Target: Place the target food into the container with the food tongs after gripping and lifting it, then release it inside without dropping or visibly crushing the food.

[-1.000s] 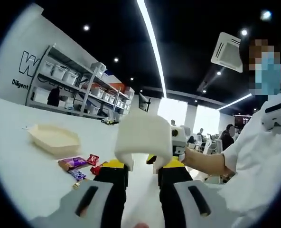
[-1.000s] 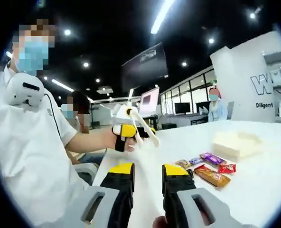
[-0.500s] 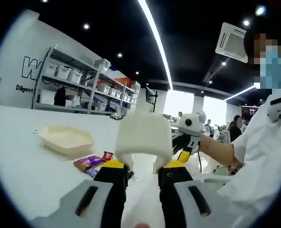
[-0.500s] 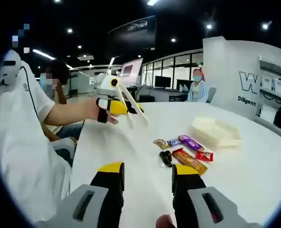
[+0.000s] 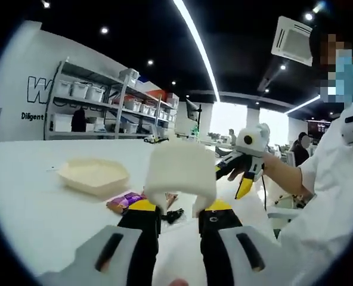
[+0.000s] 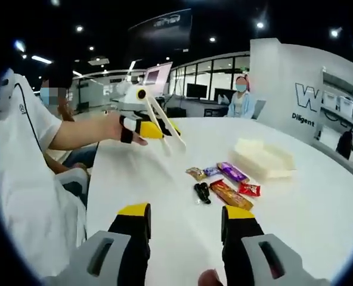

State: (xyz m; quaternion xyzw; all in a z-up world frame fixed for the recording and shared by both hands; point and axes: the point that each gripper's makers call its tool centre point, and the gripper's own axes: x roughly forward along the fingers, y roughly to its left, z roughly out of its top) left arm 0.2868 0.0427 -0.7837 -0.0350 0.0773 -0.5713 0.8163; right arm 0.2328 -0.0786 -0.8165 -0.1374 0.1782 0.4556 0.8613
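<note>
White food tongs (image 5: 180,173) stand between the jaws of my left gripper (image 5: 180,208), which is shut on them. In the right gripper view a hand holds that left gripper (image 6: 142,128) above the table, the tongs (image 6: 166,130) pointing down towards the table. Several wrapped snacks (image 6: 227,183) lie in a cluster, with a small black item (image 6: 202,192) beside them. The cream container (image 6: 263,159) sits just beyond them; it is also in the left gripper view (image 5: 94,176). My right gripper (image 6: 185,217) stands open, nothing between its jaws.
Everything rests on a white table (image 6: 164,202). The person in a white shirt (image 6: 21,179) sits at its edge. Shelves with bins (image 5: 99,113) line the far wall. Another person (image 6: 241,101) stands behind the table.
My right gripper's jaws have spread wider and its view has tipped down onto the table. In the left gripper view the right gripper has moved off to the right.
</note>
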